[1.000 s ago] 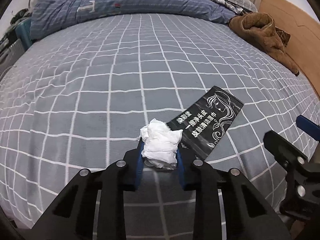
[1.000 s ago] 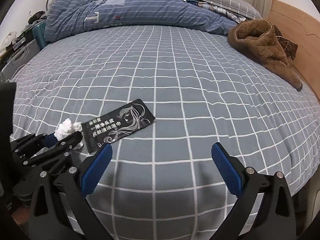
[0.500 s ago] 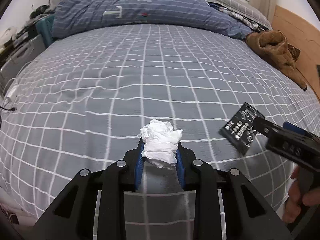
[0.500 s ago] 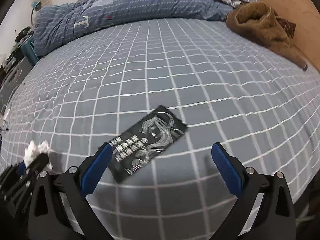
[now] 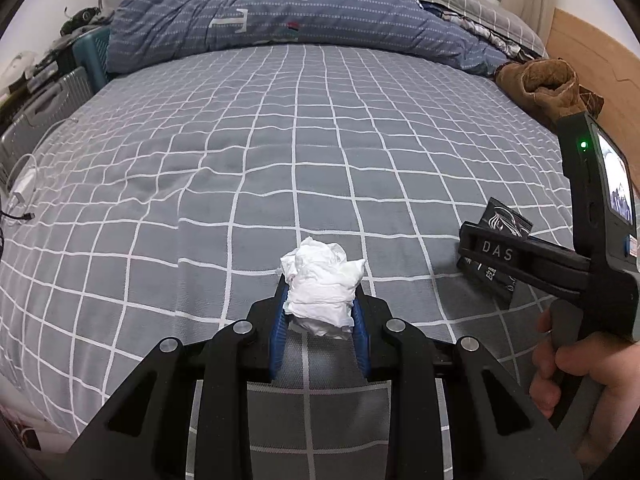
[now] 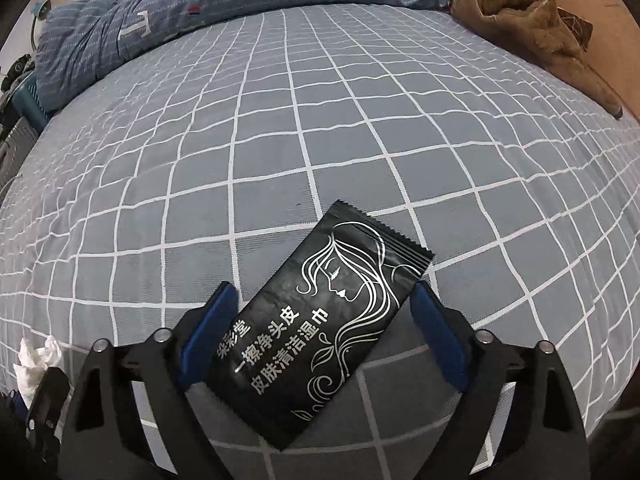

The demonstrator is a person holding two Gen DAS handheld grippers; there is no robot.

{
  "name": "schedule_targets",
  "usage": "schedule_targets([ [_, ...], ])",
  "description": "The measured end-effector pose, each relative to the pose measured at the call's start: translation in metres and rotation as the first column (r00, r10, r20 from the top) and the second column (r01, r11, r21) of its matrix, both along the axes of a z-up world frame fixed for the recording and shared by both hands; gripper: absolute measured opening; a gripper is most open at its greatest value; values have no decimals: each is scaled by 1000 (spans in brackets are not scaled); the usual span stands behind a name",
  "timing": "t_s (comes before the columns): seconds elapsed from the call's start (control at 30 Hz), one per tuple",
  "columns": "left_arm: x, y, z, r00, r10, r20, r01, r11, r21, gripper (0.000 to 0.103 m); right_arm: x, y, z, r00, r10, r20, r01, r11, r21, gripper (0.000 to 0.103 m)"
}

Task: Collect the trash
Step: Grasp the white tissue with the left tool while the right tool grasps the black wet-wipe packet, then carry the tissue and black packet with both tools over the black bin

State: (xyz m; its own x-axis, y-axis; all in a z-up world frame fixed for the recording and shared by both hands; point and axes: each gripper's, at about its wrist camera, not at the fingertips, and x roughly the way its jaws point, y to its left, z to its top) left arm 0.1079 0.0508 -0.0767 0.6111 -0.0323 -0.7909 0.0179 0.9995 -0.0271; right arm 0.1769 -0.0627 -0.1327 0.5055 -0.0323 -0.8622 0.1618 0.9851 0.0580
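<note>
black wet-wipe packet [image 6: 320, 328] lies between the right gripper [image 6: 320, 332]'s wide-open fingers; left gripper [image 5: 319, 312] fingers pinch crumpled tissue [image 5: 320, 284].

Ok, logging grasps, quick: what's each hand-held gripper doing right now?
Left hand-held gripper: closed on the crumpled tissue.
Right hand-held gripper: open, fingers either side of the black wipe packet on the bed, not yet gripping.

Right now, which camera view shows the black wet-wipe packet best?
The right wrist view: the black packet lies whole between the open right gripper. In the left wrist view that gripper's finger hides most of the packet.
</note>
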Motion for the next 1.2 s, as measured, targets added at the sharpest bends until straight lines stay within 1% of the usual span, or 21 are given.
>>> schedule_targets([
  [0.1, 0, -1, 0, 1000, -1, 0, 1, 1000, -1, 27, 0, 2, -1, 1000, 13, -1, -13, 1000, -5, 75],
  [0.17, 0, -1, 0, 1000, 0, 0, 0, 1000, -1, 27, 0, 3, -1, 1000, 22, -4, -22, 1000, -9, 69],
  [0.2, 0, -1, 0, 1000, 0, 0, 0, 1000, -2, 27, -1, 3, -1, 1000, 26, -4, -26, 1000, -11, 67],
  [0.27, 1, -1, 0, 1000, 0, 1, 0, 1000, -2, 27, -3, 2, -1, 1000, 31, -3, -31, 1000, -7, 58],
  [0.3, 1, -1, 0, 1000, -1, 1, 1, 1000, -1, 27, -4, 0, 1, 999, 32, -2, -32, 999, 0, 56],
  [0.37, 0, -1, 0, 1000, -1, 1, 1, 1000, -2, 27, -4, -2, 4, 999, 36, 0, -36, 999, 8, 49],
  [0.4, 1, -1, 0, 1000, 0, 2, 0, 1000, -3, 27, -5, -3, 6, 999, 40, 4, -40, 999, 13, 48],
  [0.5, 0, -2, 2, 1000, 3, 7, -3, 1000, -8, 27, -8, -3, 12, 998, 61, 20, -61, 998, 20, 47],
  [0.77, -3, -7, 7, 1000, -5, 19, 5, 1000, -13, 27, -27, 1, 30, 987, 140, 76, -139, 990, -11, 46],
  [0.97, -12, -11, 13, 1000, -8, 28, 9, 1000, -27, 27, -55, 3, 46, 973, 199, 118, -194, 980, -54, 46],
  [1.2, -33, -13, 19, 999, -8, 33, 10, 998, -55, 27, -87, 1, 56, 961, 238, 140, -229, 970, -79, 46],
])
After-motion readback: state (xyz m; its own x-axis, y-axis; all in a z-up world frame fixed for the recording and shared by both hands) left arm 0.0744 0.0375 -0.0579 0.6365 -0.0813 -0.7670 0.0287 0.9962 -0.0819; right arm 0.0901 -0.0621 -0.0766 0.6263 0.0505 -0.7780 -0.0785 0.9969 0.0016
